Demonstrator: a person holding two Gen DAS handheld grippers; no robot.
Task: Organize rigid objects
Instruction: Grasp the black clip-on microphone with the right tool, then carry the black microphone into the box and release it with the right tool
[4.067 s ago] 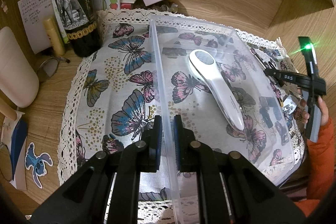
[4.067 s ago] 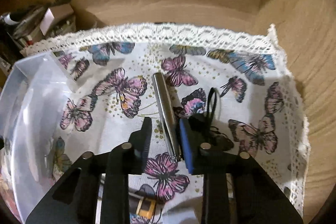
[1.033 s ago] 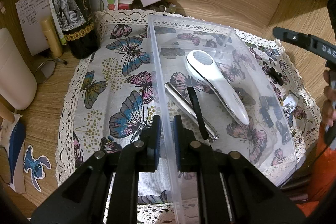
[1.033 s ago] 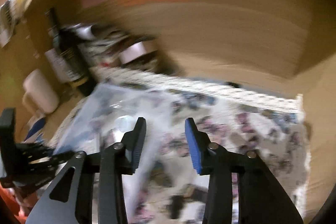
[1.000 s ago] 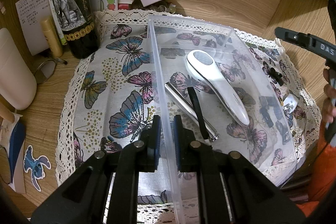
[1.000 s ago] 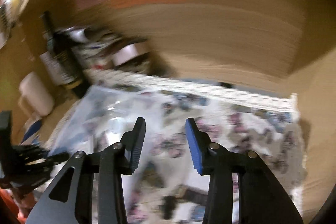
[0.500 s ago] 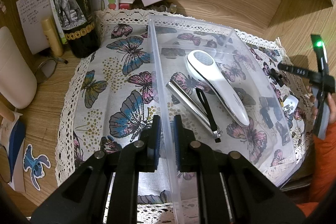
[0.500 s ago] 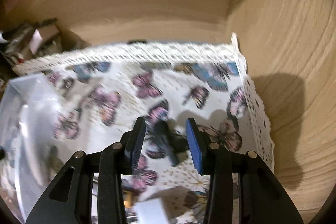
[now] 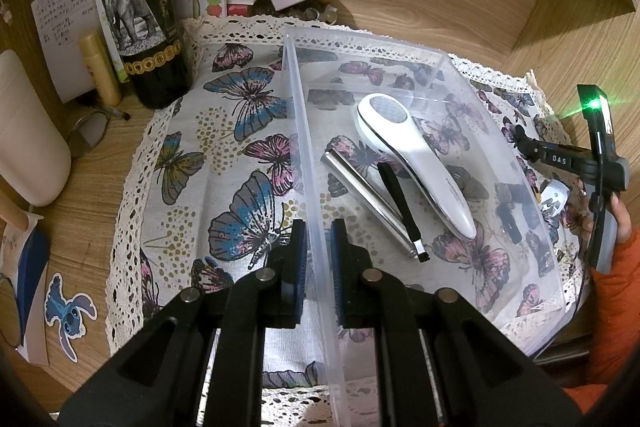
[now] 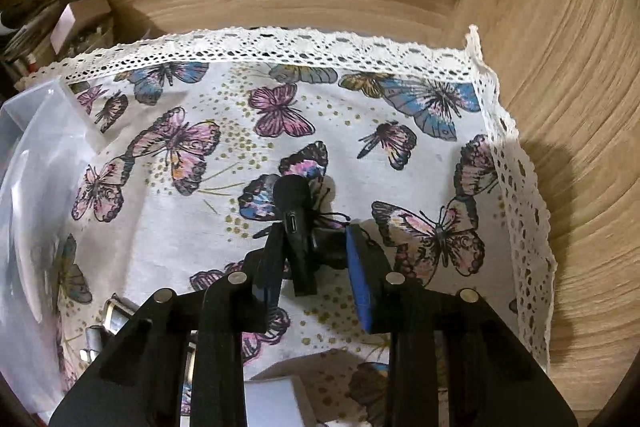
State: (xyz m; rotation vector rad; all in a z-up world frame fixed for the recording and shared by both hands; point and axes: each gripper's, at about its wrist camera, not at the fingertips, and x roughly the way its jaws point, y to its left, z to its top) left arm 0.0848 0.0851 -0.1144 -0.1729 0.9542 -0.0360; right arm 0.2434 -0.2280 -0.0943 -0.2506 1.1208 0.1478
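Note:
My left gripper (image 9: pixel 318 251) is shut on the left wall of a clear plastic bin (image 9: pixel 308 147) that stands on the butterfly cloth. In the bin lie a white handheld device (image 9: pixel 416 163) and a silver metal tube with a black strap (image 9: pixel 372 203). My right gripper (image 10: pixel 312 259) is open, low over the cloth to the right of the bin. A small black clip microphone (image 10: pixel 296 215) lies between its fingers, against the left one. The right gripper also shows in the left wrist view (image 9: pixel 524 143).
A dark wine bottle (image 9: pixel 140 15), papers, a yellow tube (image 9: pixel 100 69) and a white container (image 9: pixel 28 139) crowd the back left. Small metal pieces (image 10: pixel 108 319) and a white block (image 10: pixel 276 403) lie near the right gripper. Wooden walls enclose the back and right.
My right gripper let the silver tube go in the bin, swung back right and came down around the black microphone. The left gripper has kept its hold on the bin wall.

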